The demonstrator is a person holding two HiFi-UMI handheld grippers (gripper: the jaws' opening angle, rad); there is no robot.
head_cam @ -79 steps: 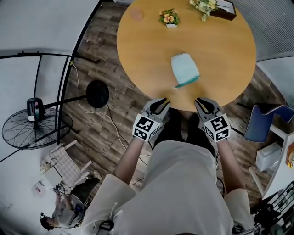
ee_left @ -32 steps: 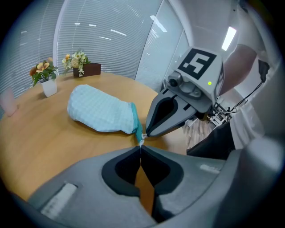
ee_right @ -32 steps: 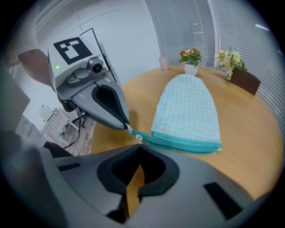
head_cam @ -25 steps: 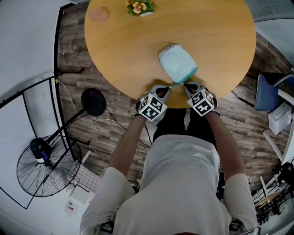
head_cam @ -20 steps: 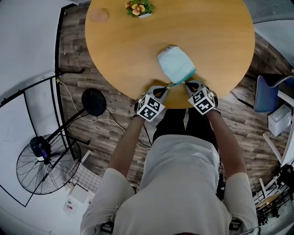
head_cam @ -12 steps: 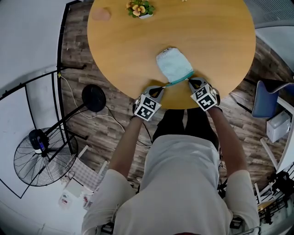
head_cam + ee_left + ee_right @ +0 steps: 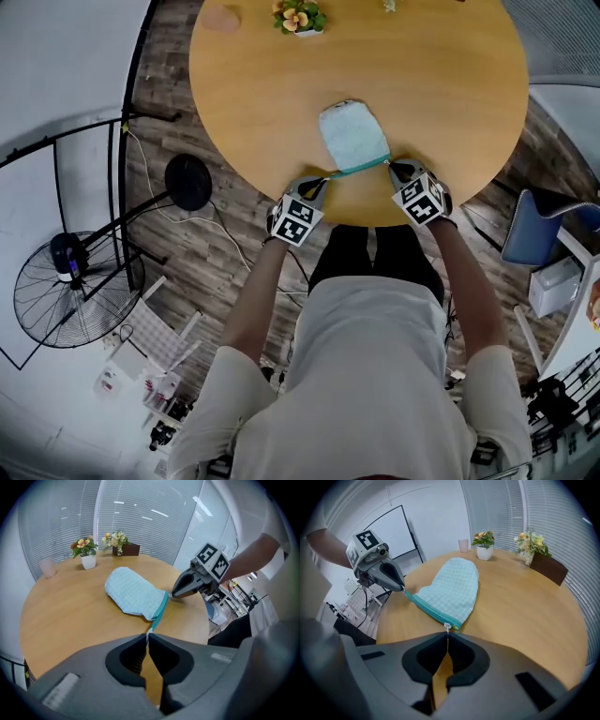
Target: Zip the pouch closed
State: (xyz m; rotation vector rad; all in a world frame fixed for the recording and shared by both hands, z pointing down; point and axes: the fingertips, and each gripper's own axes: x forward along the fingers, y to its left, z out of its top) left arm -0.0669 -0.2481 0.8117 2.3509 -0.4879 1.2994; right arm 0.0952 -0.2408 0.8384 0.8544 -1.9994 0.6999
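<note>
Left gripper [image 7: 321, 181], clamped on the zip tail [image 7: 151, 632], and right gripper [image 7: 395, 167], clamped on the pull [image 7: 447, 627], have drawn apart; the zip [image 7: 359, 168] of the pouch [image 7: 353, 136] now appears closed

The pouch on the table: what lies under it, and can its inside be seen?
The pouch lies on the wooden table; whatever its cloth covers cannot be seen. Its inside is hidden too: the cloth and teal zip cover it.

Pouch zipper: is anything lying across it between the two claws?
Nothing visible does. The teal zipper runs bare from the right claw, shut on the pull, to the left claw, shut on the end tab. The flower pot stands well away.
</note>
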